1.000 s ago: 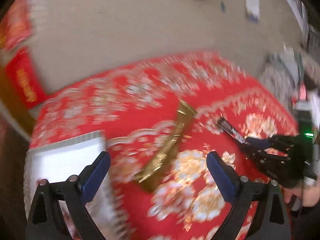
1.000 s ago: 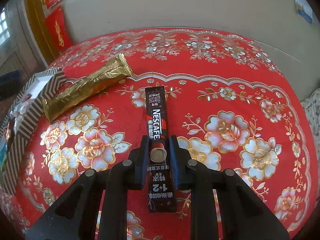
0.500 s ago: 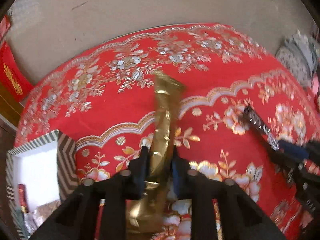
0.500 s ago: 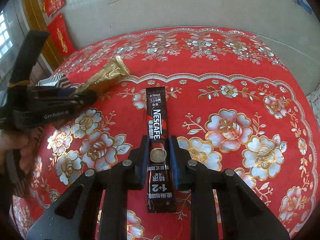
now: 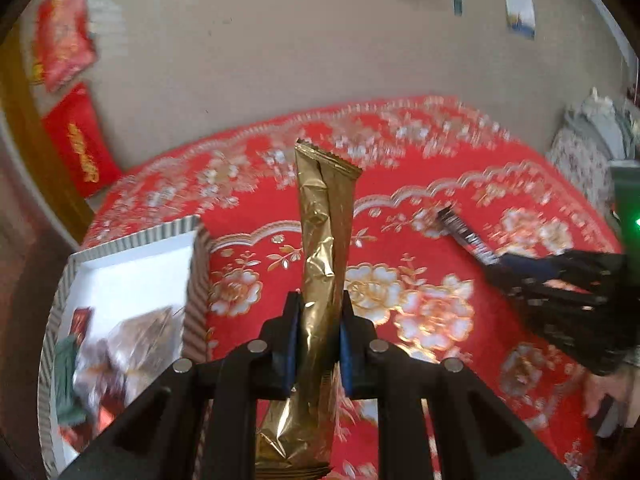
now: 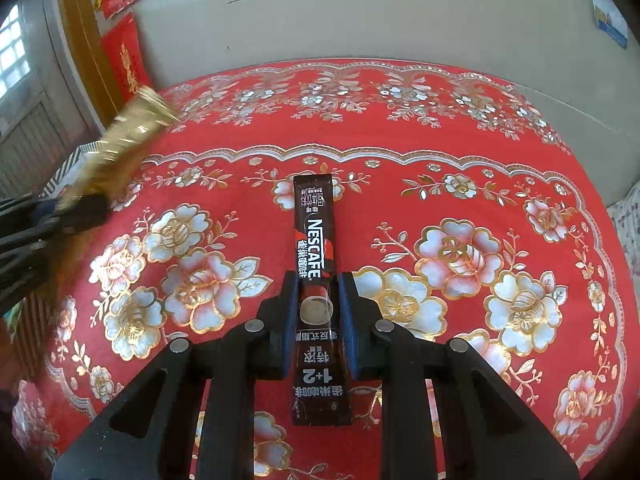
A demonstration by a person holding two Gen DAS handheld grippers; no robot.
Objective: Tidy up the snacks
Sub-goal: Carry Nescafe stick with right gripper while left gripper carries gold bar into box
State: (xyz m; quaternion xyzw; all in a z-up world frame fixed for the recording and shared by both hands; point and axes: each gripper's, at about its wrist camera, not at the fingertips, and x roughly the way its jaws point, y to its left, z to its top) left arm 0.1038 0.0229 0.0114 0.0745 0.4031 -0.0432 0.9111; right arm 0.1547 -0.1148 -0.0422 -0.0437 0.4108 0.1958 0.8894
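A long gold foil snack packet [image 5: 324, 264] sits between the left gripper's [image 5: 318, 340] jaws, above the red floral-clothed bench [image 5: 420, 200]. To its left lies a striped-rim white cardboard box [image 5: 132, 256] holding wrappers. To its right, the right gripper [image 6: 318, 320] clamps a dark Nescafé coffee stick sachet [image 6: 314, 232].

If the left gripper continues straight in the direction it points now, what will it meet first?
Probably the red floral tablecloth. The left gripper, shut on the gold packet, points over bare cloth toward the far edge; the striped box lies to its left. Depth is unclear.
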